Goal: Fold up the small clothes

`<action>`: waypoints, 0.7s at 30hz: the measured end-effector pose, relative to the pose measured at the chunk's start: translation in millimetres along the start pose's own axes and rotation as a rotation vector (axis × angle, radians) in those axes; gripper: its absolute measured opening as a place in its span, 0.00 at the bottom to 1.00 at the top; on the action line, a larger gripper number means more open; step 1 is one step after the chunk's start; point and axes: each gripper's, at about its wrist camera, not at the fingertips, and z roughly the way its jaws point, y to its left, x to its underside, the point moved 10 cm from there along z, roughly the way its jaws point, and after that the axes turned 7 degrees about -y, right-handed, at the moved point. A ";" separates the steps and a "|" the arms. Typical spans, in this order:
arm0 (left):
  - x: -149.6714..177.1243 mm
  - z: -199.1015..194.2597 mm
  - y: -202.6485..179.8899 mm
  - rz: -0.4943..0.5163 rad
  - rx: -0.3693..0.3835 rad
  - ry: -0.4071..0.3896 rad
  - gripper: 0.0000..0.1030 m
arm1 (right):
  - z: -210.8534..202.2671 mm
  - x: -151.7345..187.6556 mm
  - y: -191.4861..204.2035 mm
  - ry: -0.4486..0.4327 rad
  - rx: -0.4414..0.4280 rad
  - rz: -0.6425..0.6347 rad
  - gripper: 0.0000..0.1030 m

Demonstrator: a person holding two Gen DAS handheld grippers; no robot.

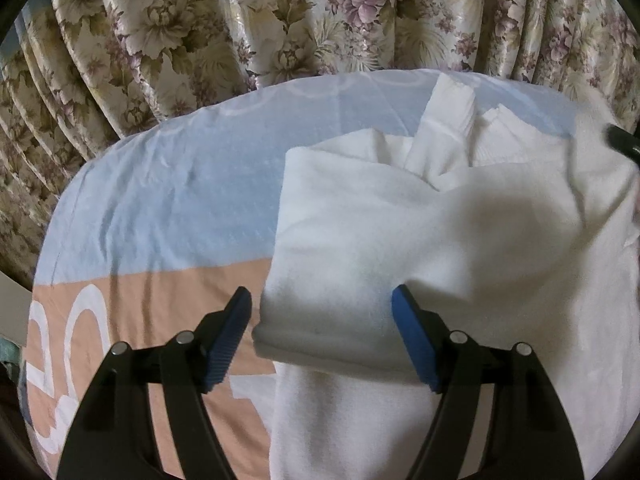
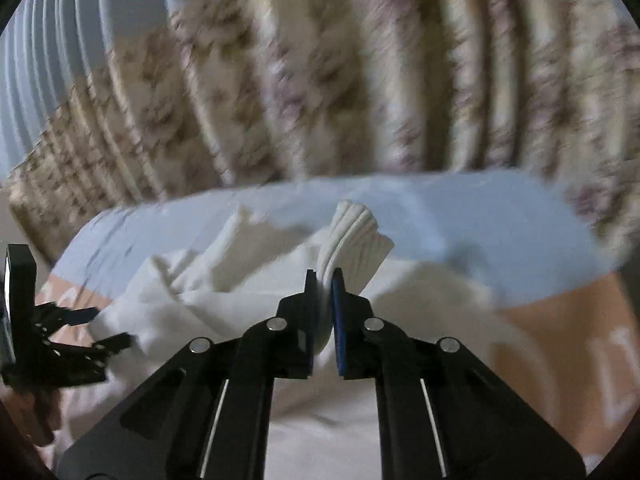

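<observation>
A white knit garment (image 1: 460,232) lies partly folded on the bed, its ribbed cuffs (image 1: 450,100) pointing toward the curtain. My left gripper (image 1: 320,292) stands open over the garment's near folded corner. The right pad touches the cloth and the left pad stays just clear of it. My right gripper (image 2: 324,276) is shut on one ribbed cuff (image 2: 356,236), which sticks up past the fingertips, lifted off the rest of the garment (image 2: 224,280). The left gripper (image 2: 80,332) shows at the left edge of the right wrist view. That view is blurred.
The bed sheet (image 1: 160,184) is pale blue with a peach band and white lettering (image 1: 80,320). A flowered curtain (image 1: 240,20) hangs right behind the bed's far edge. Bare sheet lies left of the garment.
</observation>
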 end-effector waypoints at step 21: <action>-46.5 39.8 -33.1 0.026 0.140 0.029 0.44 | -57.6 75.8 -87.5 0.163 0.118 0.189 0.37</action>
